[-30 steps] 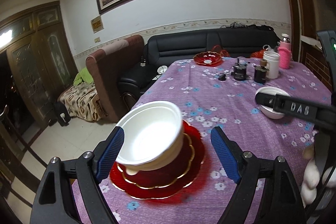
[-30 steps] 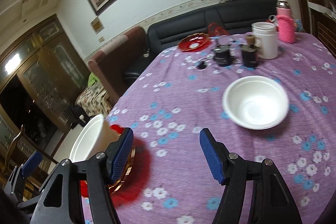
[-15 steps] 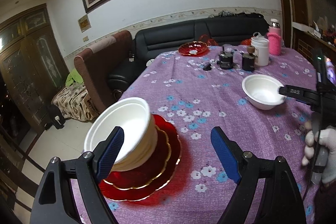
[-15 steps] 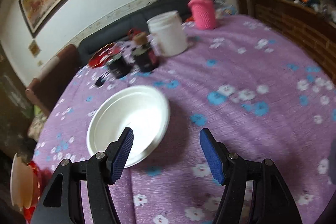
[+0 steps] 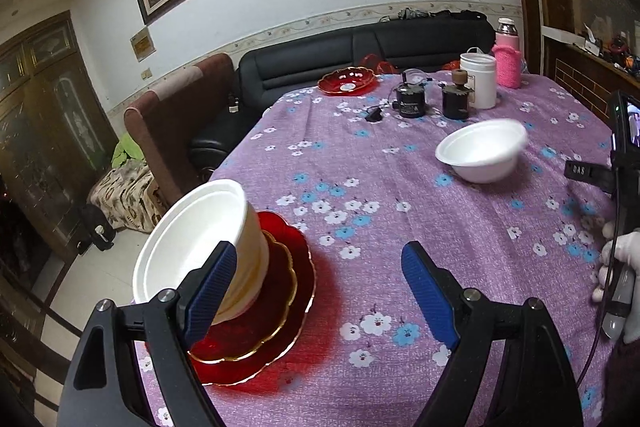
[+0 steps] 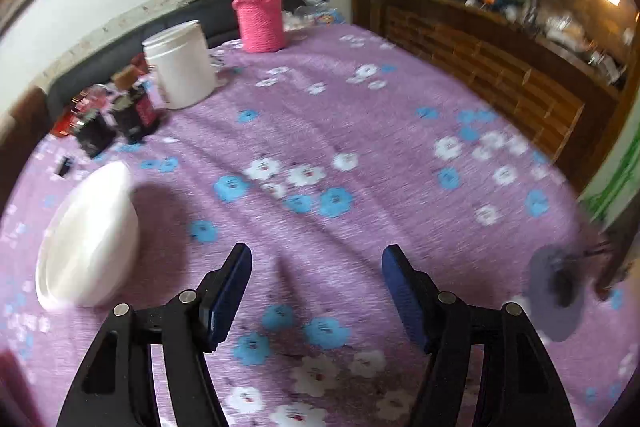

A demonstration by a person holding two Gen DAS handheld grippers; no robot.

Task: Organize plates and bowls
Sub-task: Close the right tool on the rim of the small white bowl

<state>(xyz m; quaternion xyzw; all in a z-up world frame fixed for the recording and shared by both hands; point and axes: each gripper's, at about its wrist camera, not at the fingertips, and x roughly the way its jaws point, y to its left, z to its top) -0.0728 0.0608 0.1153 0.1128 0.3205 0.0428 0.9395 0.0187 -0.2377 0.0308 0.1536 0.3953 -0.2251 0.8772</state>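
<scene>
White bowl [image 5: 192,243] on the red gold-rimmed plate [image 5: 280,291] near the table's left edge: this pairing reads as the finished part of the task, one bowl stacked on one plate. The bowl looks tilted toward the camera, which may be lens distortion. The left gripper [image 5: 316,295] hangs above the purple floral tablecloth [image 5: 400,167] with its jaws spread wide and nothing between them; its left pad [image 5: 208,295] overlaps the bowl in view, and contact cannot be told. A second white bowl [image 5: 482,155] stands loose further right, well apart from the stack; a second red plate [image 5: 347,81] lies at the far end beside dark jars [image 5: 410,101] and a white canister [image 5: 478,79]. The right gripper [image 6: 316,303] is likewise wide open and empty, with the loose bowl [image 6: 90,239] to its left, outside the jaws. Judged remaining: gathering the loose bowl, and probably the far plate, onto the stack.
</scene>
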